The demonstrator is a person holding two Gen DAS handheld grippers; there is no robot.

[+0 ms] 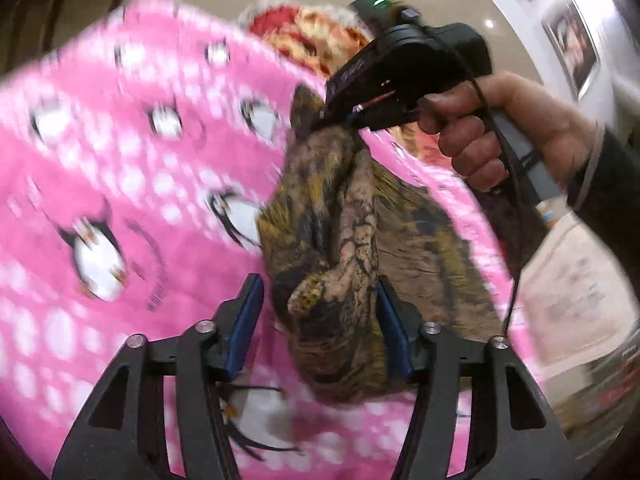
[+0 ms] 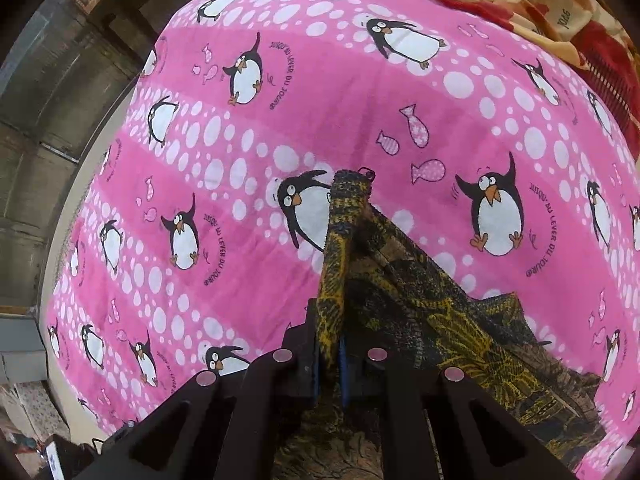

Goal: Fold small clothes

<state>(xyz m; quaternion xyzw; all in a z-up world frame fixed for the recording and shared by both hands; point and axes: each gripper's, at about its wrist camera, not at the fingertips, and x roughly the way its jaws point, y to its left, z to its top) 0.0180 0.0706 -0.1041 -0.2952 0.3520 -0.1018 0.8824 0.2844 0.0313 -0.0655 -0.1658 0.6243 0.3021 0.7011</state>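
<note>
Pink penguin-print bedsheet (image 2: 248,184), dotted white and lettered "JUSQU'AU LEVER DU JOUR", covers the bed; a red-and-cream blanket (image 2: 532,4) lies at its far edge, framed pictures (image 1: 576,44) hang on the white wall. The right gripper (image 2: 330,354) pinches the brown-and-yellow patterned cloth (image 2: 404,280), lifting it; the left gripper (image 1: 320,312) stands partly apart around its hanging fold.

The right gripper (image 2: 330,344), black with blue pads, is pinching a fold of the dark brown-and-mustard patterned knit cloth (image 2: 404,300). The cloth is hanging over a pink bedsheet printed with penguins, fish and white dots (image 2: 248,152), trailing right of the gripper. A red-and-cream floral blanket (image 2: 532,8) is lying far beyond the gripper, to its right.
</note>
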